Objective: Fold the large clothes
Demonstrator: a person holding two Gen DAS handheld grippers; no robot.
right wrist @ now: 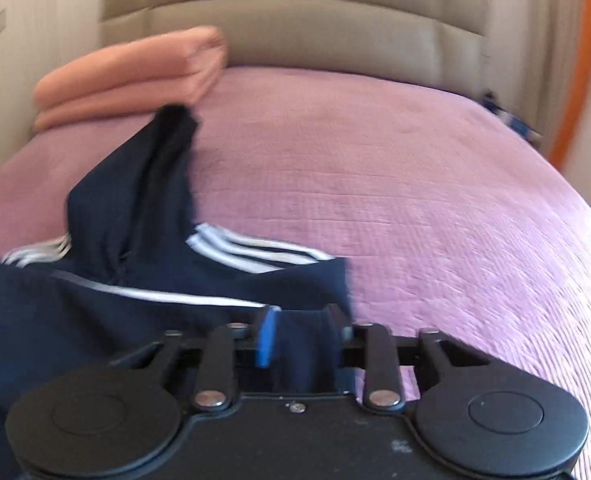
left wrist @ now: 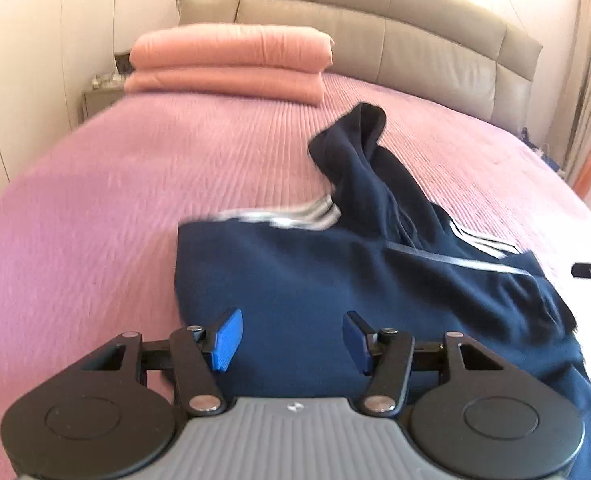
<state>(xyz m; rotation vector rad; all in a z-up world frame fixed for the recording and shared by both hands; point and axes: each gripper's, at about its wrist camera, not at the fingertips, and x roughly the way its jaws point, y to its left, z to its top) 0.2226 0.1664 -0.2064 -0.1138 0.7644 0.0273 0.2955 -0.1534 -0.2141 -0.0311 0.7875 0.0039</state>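
On the pink ribbed bedspread [left wrist: 95,208], below the folded salmon blankets [left wrist: 227,66], lies a navy white-striped hooded jacket [left wrist: 295,272]; no writing reads. The left gripper [left wrist: 291,340] gapes empty above it; the right gripper [right wrist: 301,338] apparently pinches its hem, blurred.

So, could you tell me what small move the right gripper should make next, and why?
Probably carry the pinched edge across the navy jacket. The right gripper has navy cloth between its pads, while the left gripper hangs open above the flat part.
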